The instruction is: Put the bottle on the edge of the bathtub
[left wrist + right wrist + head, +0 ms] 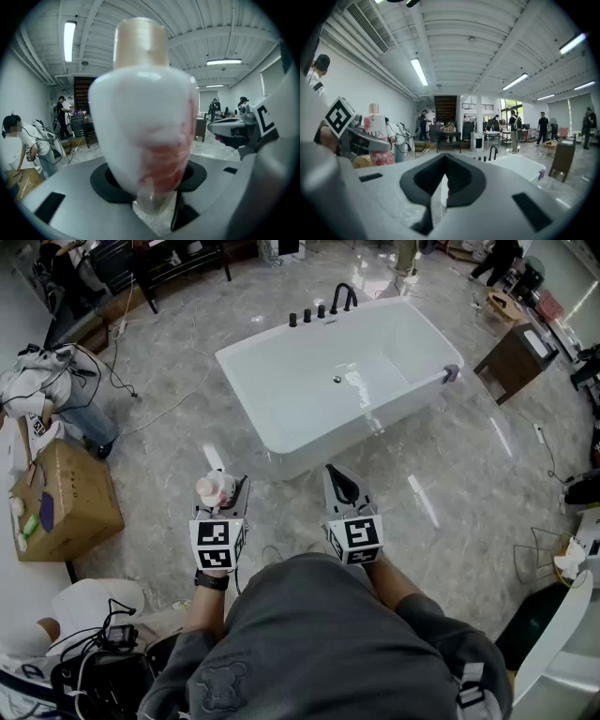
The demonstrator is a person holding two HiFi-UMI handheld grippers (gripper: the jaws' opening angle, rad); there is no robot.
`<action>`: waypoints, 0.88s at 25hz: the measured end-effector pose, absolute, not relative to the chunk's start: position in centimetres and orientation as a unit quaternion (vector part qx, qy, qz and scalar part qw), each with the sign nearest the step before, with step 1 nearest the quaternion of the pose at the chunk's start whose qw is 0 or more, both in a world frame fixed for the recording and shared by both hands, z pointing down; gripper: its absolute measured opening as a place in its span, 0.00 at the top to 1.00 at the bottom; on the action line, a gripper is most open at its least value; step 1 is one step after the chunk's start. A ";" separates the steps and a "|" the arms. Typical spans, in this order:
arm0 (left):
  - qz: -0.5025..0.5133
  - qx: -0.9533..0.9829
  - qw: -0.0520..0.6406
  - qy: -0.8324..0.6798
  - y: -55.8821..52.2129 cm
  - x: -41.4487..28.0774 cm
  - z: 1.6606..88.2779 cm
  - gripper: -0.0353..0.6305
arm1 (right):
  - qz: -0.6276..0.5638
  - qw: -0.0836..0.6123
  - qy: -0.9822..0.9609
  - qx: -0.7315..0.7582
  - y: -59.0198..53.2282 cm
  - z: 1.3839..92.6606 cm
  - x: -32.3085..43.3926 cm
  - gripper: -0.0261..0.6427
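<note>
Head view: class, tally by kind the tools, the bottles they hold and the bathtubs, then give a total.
Tools: 2 (left tool, right tool)
Bottles held: 1 (bottle, in the left tool)
Bathtubs: 1 (bathtub)
Total: 4

The head view looked steeply down from above the person [319, 643], the bathtub [309, 448] well apart at 12 o'clock. The left gripper view looked level along the left tongs [151, 180], very near the bottle [140, 117]. The right gripper view, also level, shared that bottle at 9 o'clock.
</note>
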State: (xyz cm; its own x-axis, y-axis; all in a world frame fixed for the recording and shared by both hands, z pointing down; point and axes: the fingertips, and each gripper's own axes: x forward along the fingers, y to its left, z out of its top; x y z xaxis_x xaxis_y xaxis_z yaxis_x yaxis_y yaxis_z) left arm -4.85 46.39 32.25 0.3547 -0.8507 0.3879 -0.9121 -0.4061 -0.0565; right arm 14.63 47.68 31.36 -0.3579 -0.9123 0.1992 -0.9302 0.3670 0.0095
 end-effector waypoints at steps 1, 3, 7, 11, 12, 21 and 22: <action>0.181 0.819 0.085 -0.538 46.4 -4.8 32.3 0.61 | 0.052 0.085 -0.822 0.560 47.6 31.4 14.7 0.96; 0.182 0.820 0.084 -0.537 46.3 -4.6 32.4 0.61 | 0.052 0.085 -0.822 0.560 47.5 31.5 14.8 0.96; 0.187 0.820 0.087 -0.534 46.1 -4.7 32.9 0.61 | 0.057 0.086 -0.821 0.562 47.2 32.0 14.8 0.96; 0.193 0.818 0.091 -0.534 45.5 -4.5 33.3 0.61 | 0.064 0.082 -0.819 0.564 46.9 32.1 15.2 0.96; 0.195 0.818 0.092 -0.533 45.4 -4.3 33.5 0.61 | 0.068 0.081 -0.819 0.563 46.8 32.2 15.5 0.96; 0.200 0.807 0.101 -0.547 43.6 -2.1 35.6 0.61 | 0.094 0.100 -0.807 0.574 45.6 36.5 21.9 0.96; 0.200 0.804 0.103 -0.551 43.1 -2.2 35.9 0.61 | 0.100 0.104 -0.805 0.575 45.2 37.2 22.4 0.96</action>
State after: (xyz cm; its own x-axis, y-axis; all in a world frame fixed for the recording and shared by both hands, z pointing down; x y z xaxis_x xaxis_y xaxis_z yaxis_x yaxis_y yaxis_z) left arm -2.20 43.14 35.92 0.3133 -0.8441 0.4351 -0.9265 -0.3722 -0.0549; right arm 22.37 45.21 37.25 -0.3168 -0.9056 0.2820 -0.9470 0.3186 -0.0406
